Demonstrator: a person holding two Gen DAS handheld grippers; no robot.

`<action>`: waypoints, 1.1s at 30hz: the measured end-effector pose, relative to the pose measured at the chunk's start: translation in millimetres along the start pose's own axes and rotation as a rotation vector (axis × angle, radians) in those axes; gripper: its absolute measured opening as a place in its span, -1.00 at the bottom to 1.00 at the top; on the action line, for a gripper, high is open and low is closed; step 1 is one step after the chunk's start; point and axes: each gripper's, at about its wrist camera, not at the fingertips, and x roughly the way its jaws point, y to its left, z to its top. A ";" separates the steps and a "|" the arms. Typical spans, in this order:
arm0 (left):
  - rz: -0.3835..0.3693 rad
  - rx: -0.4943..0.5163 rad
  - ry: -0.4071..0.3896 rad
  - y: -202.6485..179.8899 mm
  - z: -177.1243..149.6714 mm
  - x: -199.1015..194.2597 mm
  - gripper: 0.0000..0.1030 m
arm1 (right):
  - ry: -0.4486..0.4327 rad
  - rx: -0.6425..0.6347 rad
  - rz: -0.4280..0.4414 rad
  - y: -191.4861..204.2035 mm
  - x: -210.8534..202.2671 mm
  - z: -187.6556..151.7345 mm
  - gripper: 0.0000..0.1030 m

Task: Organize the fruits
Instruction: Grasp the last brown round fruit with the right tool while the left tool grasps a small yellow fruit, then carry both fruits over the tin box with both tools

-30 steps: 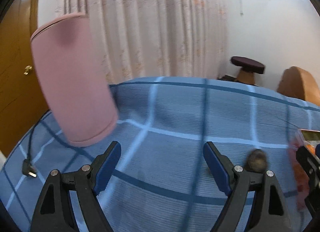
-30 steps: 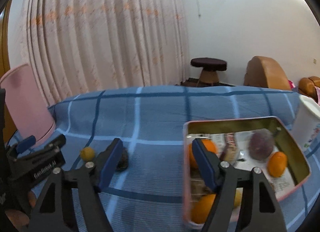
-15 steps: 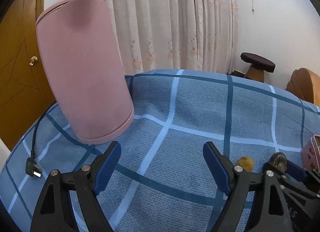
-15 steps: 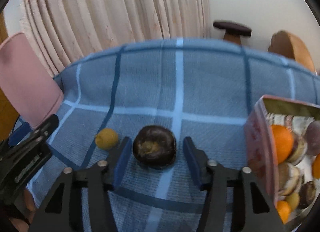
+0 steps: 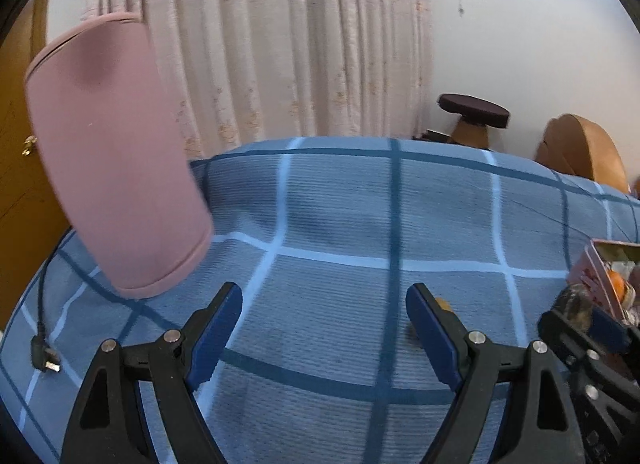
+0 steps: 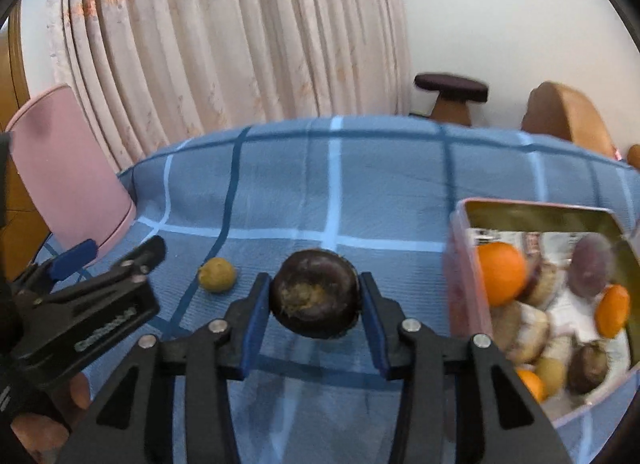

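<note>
Blue checked cloth [image 6: 392, 199] covers the table; pale floral curtains [image 6: 240, 43] hang behind. My right gripper [image 6: 315, 304] is clenched on a dark, round, brown-purple fruit [image 6: 315, 298], both blue pads pressed to its sides, held just above the cloth. A small yellow-brown round fruit [image 6: 217, 274] lies on the cloth just left of it. To the right sits a pink rectangular tin [image 6: 468, 288] holding oranges and other mixed fruit. My left gripper [image 5: 324, 328] hangs with jaws spread wide, nothing between them. A tall pink cylindrical container [image 5: 116, 155] stands to its left, with a black cable plug [image 5: 46, 358] lying nearby.
</note>
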 end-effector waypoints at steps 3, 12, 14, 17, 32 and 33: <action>-0.039 0.022 0.014 -12.7 -1.2 1.9 0.65 | -0.033 -0.005 -0.016 -4.8 -14.8 -4.5 -0.10; -0.115 0.090 0.119 -51.7 3.7 27.3 0.09 | -0.054 0.007 -0.023 -17.0 -29.6 -10.1 -0.10; -0.113 0.092 0.167 -55.3 3.2 37.5 -0.06 | -0.050 0.011 -0.020 -18.7 -29.2 -9.4 -0.10; -0.142 0.065 0.201 -52.8 3.5 44.8 -0.19 | -0.035 0.012 -0.011 -19.5 -27.5 -9.3 -0.10; -0.102 0.043 0.050 -51.4 1.9 10.1 -0.40 | -0.107 -0.024 -0.044 -12.5 -39.9 -13.3 -0.10; -0.100 0.043 0.041 -50.9 0.4 6.6 -0.40 | -0.113 -0.029 -0.049 -12.5 -41.9 -14.2 -0.10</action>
